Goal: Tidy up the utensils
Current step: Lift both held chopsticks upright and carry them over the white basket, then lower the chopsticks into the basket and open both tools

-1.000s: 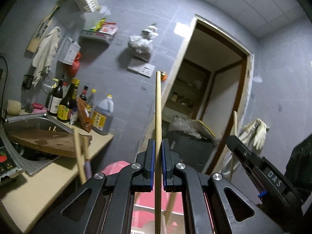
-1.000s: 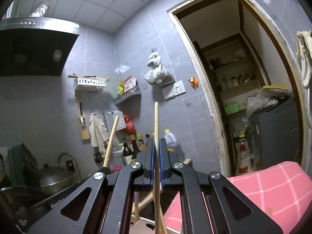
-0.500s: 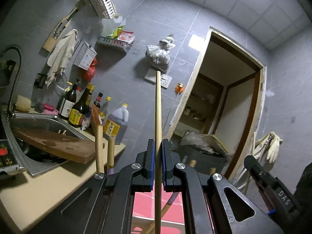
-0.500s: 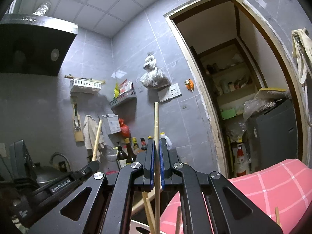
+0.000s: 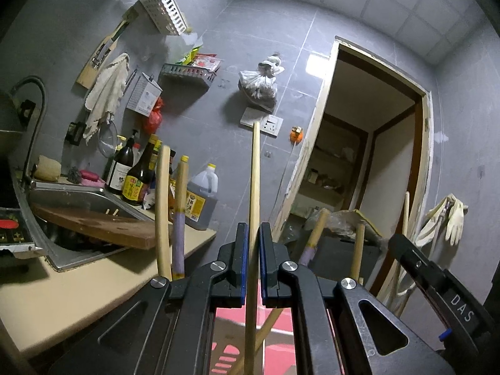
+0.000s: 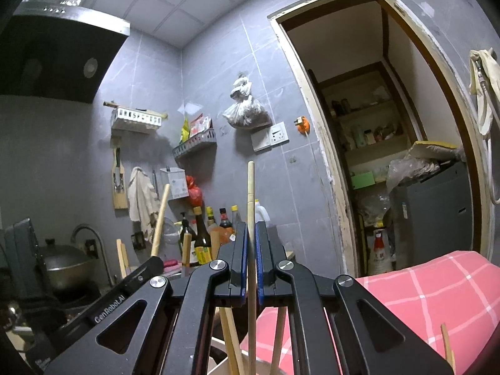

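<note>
Left wrist view shows the left gripper (image 5: 253, 259) clenched on an upright chopstick (image 5: 253, 206), the right gripper (image 6: 249, 259) likewise pinching its own stick (image 6: 250, 218), apparently for standing among utensil handles (image 5: 163, 209) just left.

in the left wrist view we see a pale yellow wooden stick (image 5: 254, 187) between the blue pads (image 5: 244, 262) of the matte black left gripper (image 5: 252, 234). beside it stand a tan wooden handle (image 5: 162, 212) and a lilac-sleeved handle with a yellow cap (image 5: 179, 218). behind, the grey tiled wall (image 5: 218, 31) carries a white slotted plastic basket (image 5: 162, 6), an off-white hanging cloth (image 5: 106, 90) and a red plastic bag (image 5: 154, 115). in the right wrist view we find the black right gripper (image 6: 251, 234), also blue-padded, on a second pale wooden stick (image 6: 251, 193), above a pink cloth with a white check pattern (image 6: 437, 297).
</note>
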`<state>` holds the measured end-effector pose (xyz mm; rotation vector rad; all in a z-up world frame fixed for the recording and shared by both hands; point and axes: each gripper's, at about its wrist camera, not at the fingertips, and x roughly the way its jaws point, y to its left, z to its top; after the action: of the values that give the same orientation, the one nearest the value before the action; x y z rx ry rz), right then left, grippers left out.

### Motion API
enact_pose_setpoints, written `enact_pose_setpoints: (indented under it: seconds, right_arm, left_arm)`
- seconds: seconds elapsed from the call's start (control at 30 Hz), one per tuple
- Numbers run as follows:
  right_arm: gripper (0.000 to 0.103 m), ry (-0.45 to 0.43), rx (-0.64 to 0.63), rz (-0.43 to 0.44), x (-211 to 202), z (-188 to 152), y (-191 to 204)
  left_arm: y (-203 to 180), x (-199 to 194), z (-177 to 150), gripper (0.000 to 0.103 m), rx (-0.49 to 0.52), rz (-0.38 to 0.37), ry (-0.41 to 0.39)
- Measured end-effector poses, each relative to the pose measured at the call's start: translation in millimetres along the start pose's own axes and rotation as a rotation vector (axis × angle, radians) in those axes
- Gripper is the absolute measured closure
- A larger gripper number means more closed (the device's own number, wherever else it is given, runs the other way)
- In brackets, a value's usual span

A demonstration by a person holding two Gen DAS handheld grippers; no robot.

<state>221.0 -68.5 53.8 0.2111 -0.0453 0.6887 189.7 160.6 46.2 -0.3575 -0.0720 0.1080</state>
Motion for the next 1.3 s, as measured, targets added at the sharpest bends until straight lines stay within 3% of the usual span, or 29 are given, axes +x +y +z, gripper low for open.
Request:
enact_pose_setpoints:
  seconds: [0.5, 0.87, 1.3]
  right_arm:
    - [0.100, 0.034, -0.040, -0.004, 3.2, -10.9, 8.6]
    - [0.100, 0.049, -0.027, 0.005, 2.7, -15.4, 8.7]
    - [0.098, 0.076, -0.013, -0.001, 2.4, -17.2, 8.7]
  left_arm:
    - [-1.7, 0.0, -15.9, 0.098, 0.020, -0.002, 0.044]
    - [-0.8, -3.0, -22.4, 0.098, 0.066, -0.001, 0.126]
    - [5.7, -10.4, -25.8, 0.098, 0.080, -0.051, 0.208]
